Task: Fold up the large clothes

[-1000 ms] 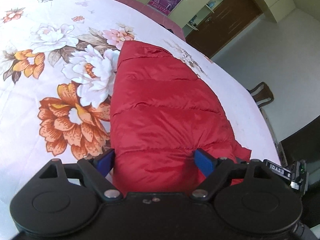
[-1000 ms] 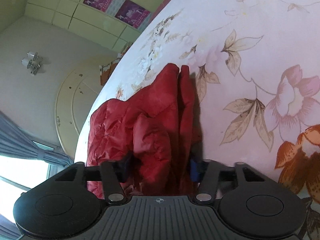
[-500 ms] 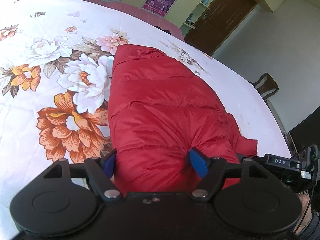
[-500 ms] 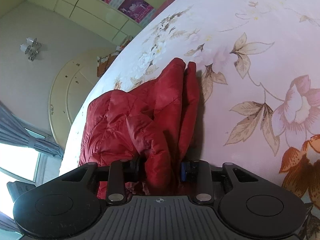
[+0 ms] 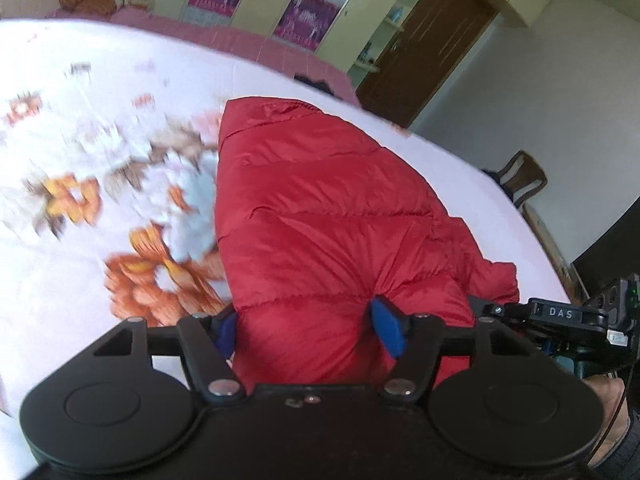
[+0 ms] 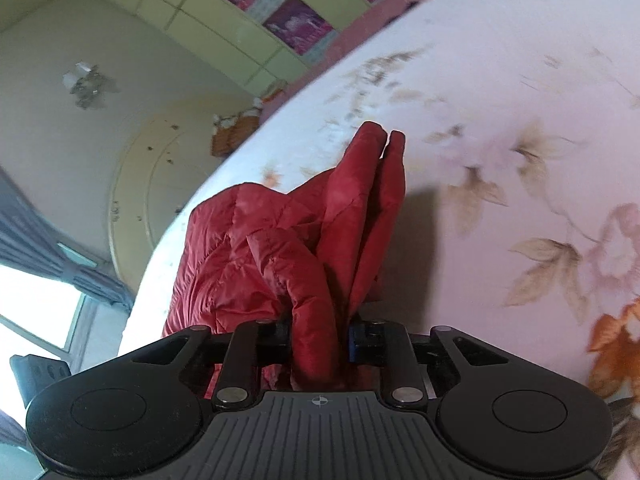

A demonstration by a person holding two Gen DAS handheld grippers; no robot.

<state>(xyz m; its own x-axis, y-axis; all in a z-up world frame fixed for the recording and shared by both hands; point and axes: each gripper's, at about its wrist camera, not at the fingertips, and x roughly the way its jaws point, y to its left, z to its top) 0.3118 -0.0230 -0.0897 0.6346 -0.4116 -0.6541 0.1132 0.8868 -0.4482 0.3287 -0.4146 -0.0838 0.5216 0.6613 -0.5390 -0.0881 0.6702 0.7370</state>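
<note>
A red quilted down jacket [image 5: 320, 216] lies on a bed with a white floral sheet [image 5: 80, 184]. In the left wrist view my left gripper [image 5: 306, 326] has its blue pads wide apart, one on each side of the jacket's near end, with fabric bulging between them. In the right wrist view my right gripper [image 6: 318, 338] is shut on a bunched fold of the jacket [image 6: 316, 240], which rises off the floral sheet [image 6: 520, 120]. The right gripper's body also shows at the right edge of the left wrist view [image 5: 560, 314].
The bed's pink edge [image 5: 248, 40] runs along green wall cabinets with purple posters [image 5: 308, 16]. A brown door [image 5: 432, 52] and a wooden chair [image 5: 524, 178] stand past the bed's right side. A window with grey curtains [image 6: 36, 272] shows in the right wrist view.
My right gripper has closed from open to a tight pinch on the jacket fold and lifted it. My left gripper's pads have narrowed a little around the jacket end, and both views tilted upward.
</note>
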